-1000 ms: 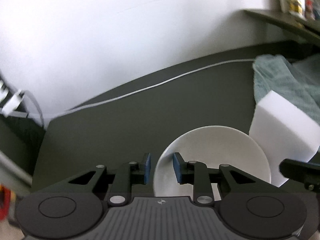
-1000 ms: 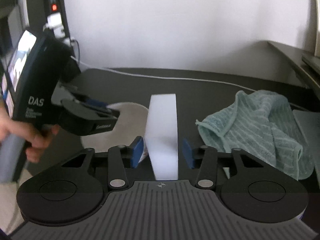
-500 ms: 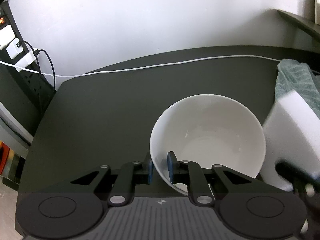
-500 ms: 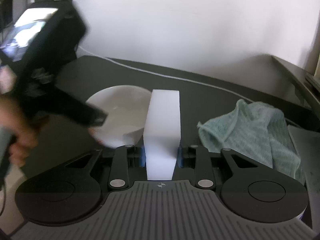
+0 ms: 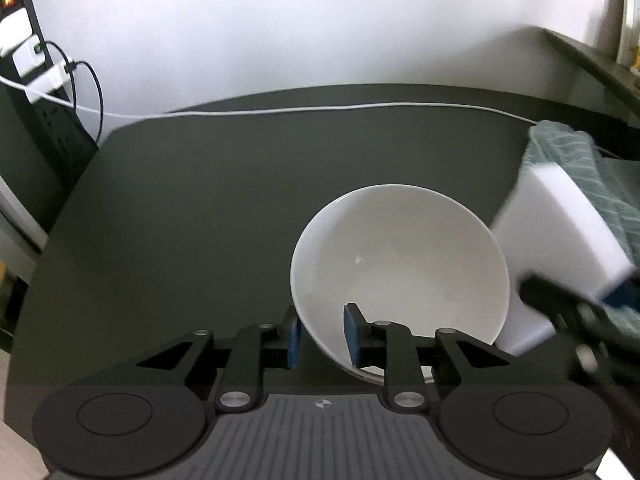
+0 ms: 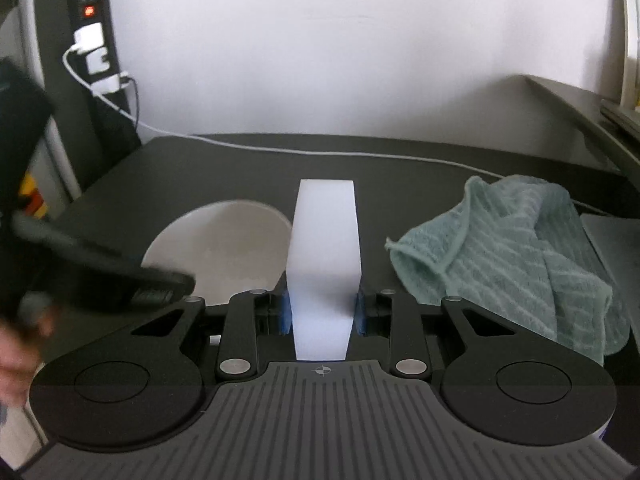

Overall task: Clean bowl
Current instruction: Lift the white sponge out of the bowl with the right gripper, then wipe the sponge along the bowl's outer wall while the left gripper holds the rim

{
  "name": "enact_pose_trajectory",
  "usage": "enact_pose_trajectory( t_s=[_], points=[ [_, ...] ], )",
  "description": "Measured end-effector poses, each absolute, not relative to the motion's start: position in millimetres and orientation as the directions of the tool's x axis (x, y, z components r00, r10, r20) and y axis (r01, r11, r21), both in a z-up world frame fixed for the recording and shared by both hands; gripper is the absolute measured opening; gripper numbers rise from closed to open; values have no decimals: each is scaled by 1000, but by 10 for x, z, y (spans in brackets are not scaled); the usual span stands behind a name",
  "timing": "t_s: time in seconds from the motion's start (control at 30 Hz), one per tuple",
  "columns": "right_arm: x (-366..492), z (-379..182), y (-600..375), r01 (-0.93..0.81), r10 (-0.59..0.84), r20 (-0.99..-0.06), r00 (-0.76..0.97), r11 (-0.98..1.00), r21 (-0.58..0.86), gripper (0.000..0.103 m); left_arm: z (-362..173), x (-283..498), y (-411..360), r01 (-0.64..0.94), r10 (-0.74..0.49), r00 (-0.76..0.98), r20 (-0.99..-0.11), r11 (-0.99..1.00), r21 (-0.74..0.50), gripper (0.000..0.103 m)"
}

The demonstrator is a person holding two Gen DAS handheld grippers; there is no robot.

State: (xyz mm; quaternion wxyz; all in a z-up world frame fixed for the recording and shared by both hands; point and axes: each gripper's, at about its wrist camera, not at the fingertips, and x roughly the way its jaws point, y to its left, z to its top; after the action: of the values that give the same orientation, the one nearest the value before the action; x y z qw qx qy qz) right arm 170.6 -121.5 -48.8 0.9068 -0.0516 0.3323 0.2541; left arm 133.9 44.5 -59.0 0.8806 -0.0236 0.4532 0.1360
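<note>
A white bowl sits on the dark table, its near wall caught between the pads of my left gripper, which is shut on it: one pad is outside the wall, the other inside. My right gripper is shut on a white sponge block standing on its narrow edge, just right of the bowl. In the left wrist view the sponge hangs beside the bowl's right rim. The left gripper's body shows blurred in the right wrist view, covering the bowl's near edge.
A crumpled teal towel lies on the table to the right of the sponge. A white cable runs along the back edge to a power strip. A low shelf stands at the far right. A hand holds the left gripper.
My right gripper has shut on the sponge, which it only straddled before. My left gripper has shut on the bowl's wall, and its view now looks down into the bowl.
</note>
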Motion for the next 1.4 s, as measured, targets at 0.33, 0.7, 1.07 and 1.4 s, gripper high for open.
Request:
enact_pose_trajectory(
  t_s=[0.33, 0.7, 1.07, 1.4],
  points=[
    [1183, -483, -1157, -521, 438, -631, 641, 851, 61, 30, -658, 1589, 520, -300, 280, 548, -788, 945, 128, 21],
    [1408, -433, -1281, -499, 453, -633, 627, 858, 120, 30, -531, 1487, 366, -211, 358, 650, -670, 933, 292, 34],
    [1536, -495, -1321, -445, 424, -623, 658, 886, 133, 30, -647, 1345, 338, -279, 316, 539, -781, 942, 189, 21],
    [1277, -499, -1232, -473, 410, -627, 662, 878, 75, 31, -628, 1245, 287, -335, 270, 516, -813, 937, 98, 18]
  ],
)
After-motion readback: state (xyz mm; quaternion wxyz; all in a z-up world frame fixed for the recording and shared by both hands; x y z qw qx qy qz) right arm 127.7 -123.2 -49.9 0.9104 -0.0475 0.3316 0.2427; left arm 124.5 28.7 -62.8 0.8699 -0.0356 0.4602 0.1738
